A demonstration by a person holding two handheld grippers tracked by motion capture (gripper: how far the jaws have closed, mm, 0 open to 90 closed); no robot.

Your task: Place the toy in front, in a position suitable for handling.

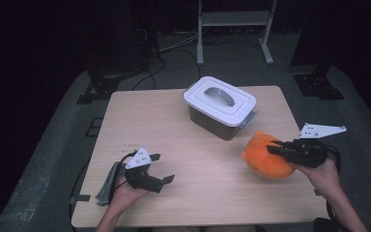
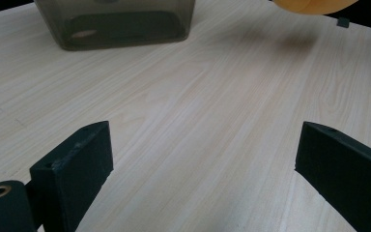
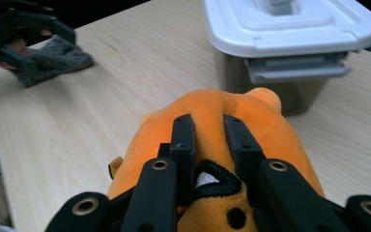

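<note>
An orange plush toy hangs just above the right side of the wooden table, pinched by my right gripper. In the right gripper view its two black jaws press close together into the plush toy, with a fold of orange fabric between them. My left gripper rests low near the table's front left, held by a hand, jaws wide apart. Bare tabletop lies between the left gripper's jaws. A grey box with a white lid stands at the back centre.
A grey cloth lies at the table's front left edge, under the left hand. The box's smoky wall is straight ahead of the left gripper. Metal stand legs and cables sit on the dark floor behind.
</note>
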